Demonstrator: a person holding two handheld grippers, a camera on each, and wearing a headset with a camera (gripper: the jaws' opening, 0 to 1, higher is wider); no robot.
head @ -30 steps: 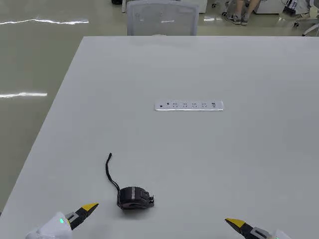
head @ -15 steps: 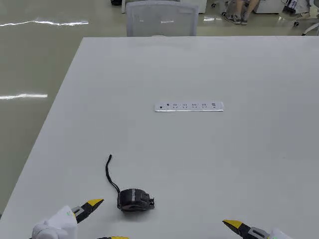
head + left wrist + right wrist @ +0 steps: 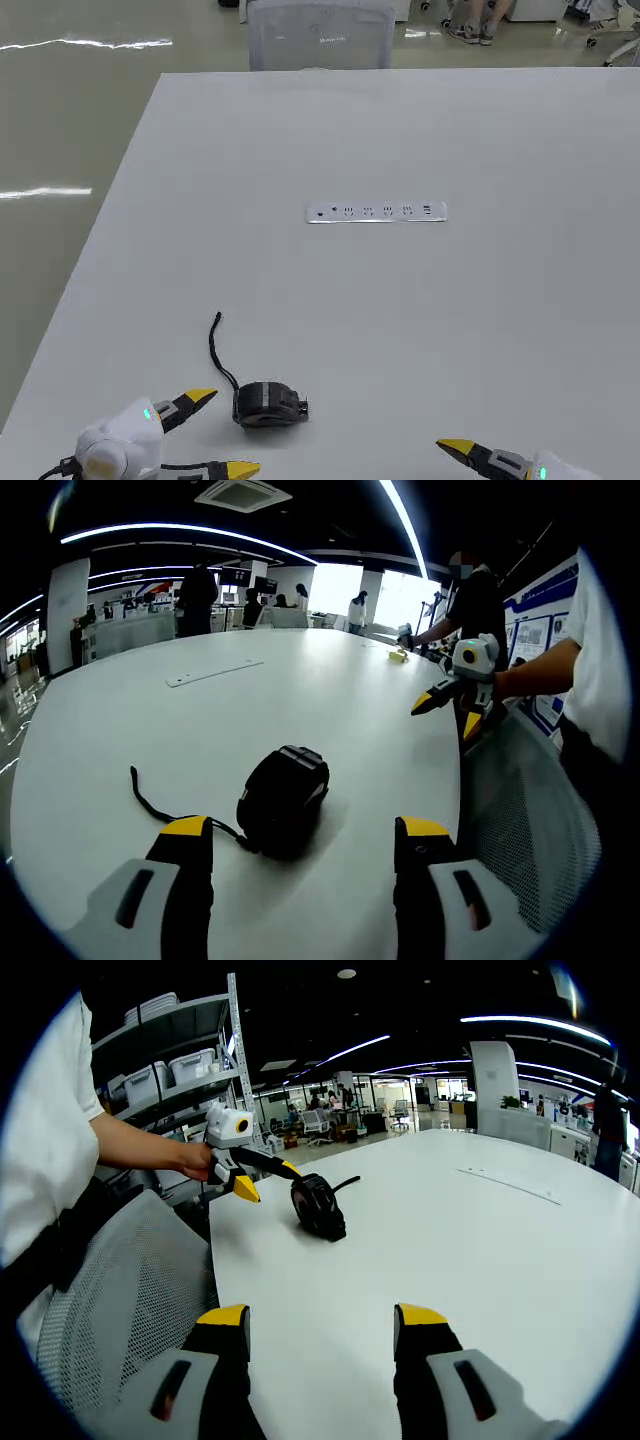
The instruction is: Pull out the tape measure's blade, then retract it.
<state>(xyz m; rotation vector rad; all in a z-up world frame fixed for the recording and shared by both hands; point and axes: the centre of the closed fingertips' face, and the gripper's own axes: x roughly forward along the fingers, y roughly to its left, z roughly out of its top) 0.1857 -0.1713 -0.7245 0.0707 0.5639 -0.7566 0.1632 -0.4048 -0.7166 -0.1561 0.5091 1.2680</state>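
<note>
The tape measure [image 3: 269,404] lies on the white table [image 3: 420,320], near the front edge, and its black cord [image 3: 216,345] trails away from it. The left gripper [image 3: 305,830] is wide open and empty, with the case just ahead of its jaws. The right gripper [image 3: 320,1315], also wide open and empty, is well apart. The case looks hard, compact and probably smooth, so I would clamp its flat sides. The blade hook seems to sit at its right end, but it is too small to be sure.

right tongs [image 3: 462,452] cut by bottom edge, chair [image 3: 318,35] top cropped
</note>
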